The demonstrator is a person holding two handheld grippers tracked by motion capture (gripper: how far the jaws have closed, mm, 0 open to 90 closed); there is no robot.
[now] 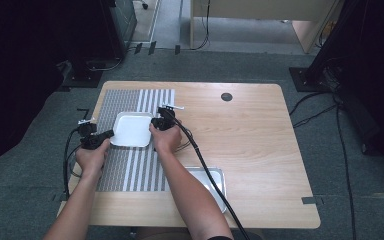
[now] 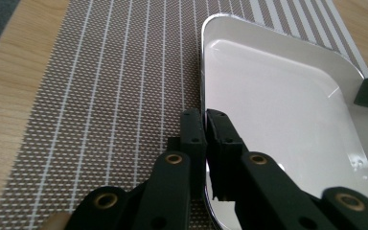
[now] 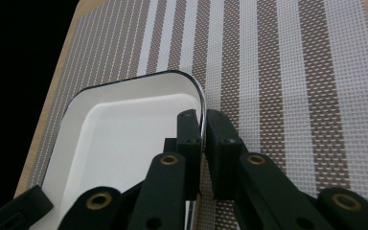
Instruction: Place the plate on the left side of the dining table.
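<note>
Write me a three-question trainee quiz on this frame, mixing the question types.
1. True or false: each claw, the left claw and the right claw, is clamped on an opposite rim of the white tray.
2. What does the white tray rest on?
A. the bare wooden table
B. the striped placemat
C. the metal tray
3. Short answer: what lies on the table near the right forearm, at the table's near edge?

Key
1. True: in each gripper view the jaws pinch the tray's rim, one jaw inside it and one outside.
2. B
3. A metal tray, partly covered by the arm.
</note>
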